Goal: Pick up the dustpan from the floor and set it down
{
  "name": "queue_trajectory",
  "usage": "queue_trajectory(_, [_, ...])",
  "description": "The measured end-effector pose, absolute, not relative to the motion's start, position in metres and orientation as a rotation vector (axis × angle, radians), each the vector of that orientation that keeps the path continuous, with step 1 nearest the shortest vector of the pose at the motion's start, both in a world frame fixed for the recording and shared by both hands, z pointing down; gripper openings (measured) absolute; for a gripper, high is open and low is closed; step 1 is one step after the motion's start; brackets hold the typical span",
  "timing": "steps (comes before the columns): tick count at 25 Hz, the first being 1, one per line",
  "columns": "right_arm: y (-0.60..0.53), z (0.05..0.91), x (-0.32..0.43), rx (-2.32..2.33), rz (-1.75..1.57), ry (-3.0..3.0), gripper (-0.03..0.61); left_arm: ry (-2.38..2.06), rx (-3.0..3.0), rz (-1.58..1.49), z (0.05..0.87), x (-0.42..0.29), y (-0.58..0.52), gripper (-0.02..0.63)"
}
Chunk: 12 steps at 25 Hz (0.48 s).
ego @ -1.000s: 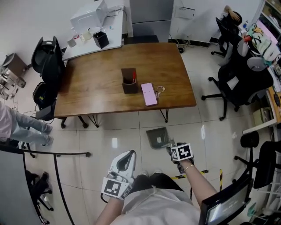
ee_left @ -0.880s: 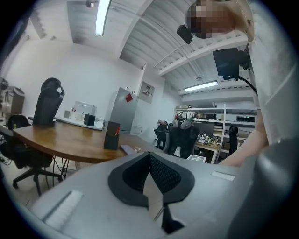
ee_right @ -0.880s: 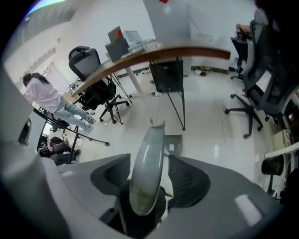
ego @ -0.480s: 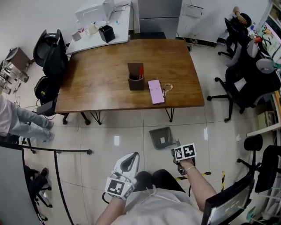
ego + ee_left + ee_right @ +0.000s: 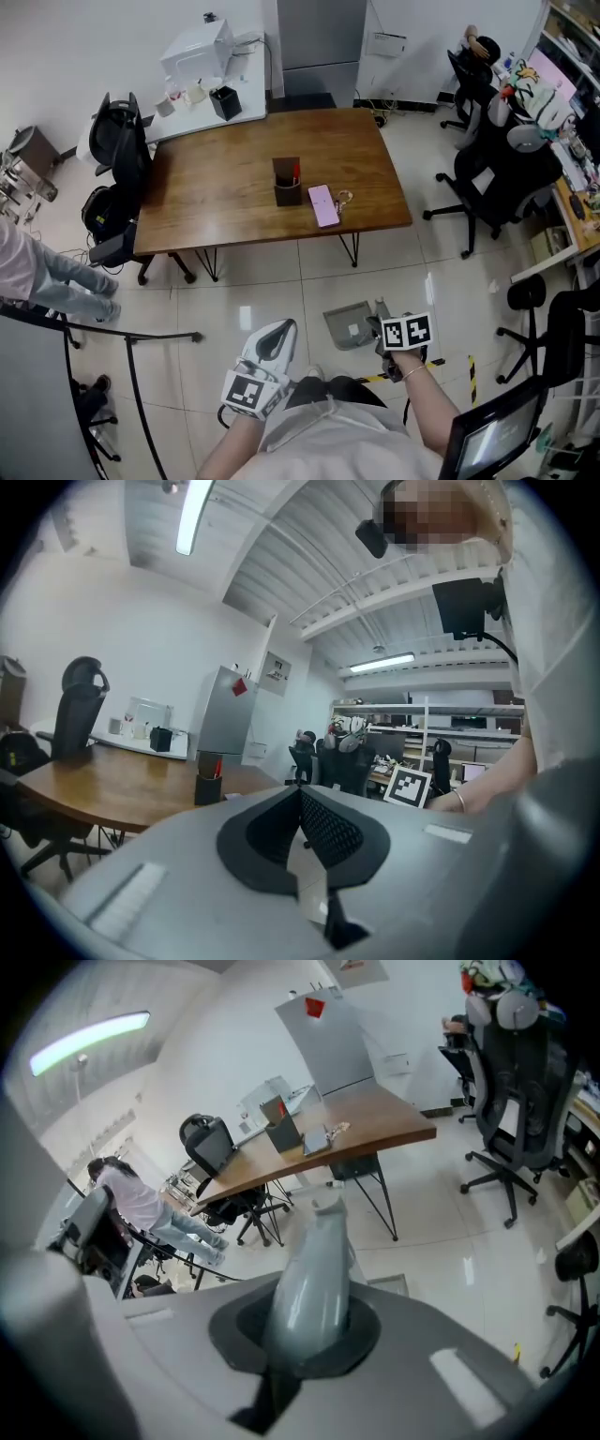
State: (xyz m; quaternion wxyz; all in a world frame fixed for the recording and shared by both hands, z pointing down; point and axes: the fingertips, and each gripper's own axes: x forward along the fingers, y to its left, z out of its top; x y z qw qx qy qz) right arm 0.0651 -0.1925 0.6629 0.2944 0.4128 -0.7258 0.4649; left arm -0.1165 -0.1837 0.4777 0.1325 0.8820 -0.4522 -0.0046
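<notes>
The grey dustpan (image 5: pixel 350 325) hangs by my right side over the tiled floor, its pan to the left of the marker cube. My right gripper (image 5: pixel 382 325) is shut on its handle. In the right gripper view the rounded grey handle (image 5: pixel 314 1274) runs out from between the jaws, filling the gap, with its capped end pointing away. My left gripper (image 5: pixel 278 330) is held low at my left with its tips together and nothing between them. In the left gripper view the black pads (image 5: pixel 328 832) meet at the tip.
A wooden table (image 5: pixel 216 192) stands ahead with a pen holder (image 5: pixel 287 183) and a pink phone (image 5: pixel 323 205) on it. Black office chairs (image 5: pixel 497 173) crowd the right side. A person (image 5: pixel 42 272) and a black rail (image 5: pixel 131 336) are at the left.
My right gripper has shut on the dustpan's handle and come up with it. My head has risen, so the table looks farther off. The left gripper has risen slightly.
</notes>
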Motion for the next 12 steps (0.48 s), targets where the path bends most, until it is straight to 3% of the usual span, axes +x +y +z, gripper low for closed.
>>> queue_trajectory(12, [-0.064, 0.597, 0.082, 1.092, 1.179, -2.129, 0.000, -1.389, 2.619, -0.069, 0.453, -0.091, -0.073, 0.015])
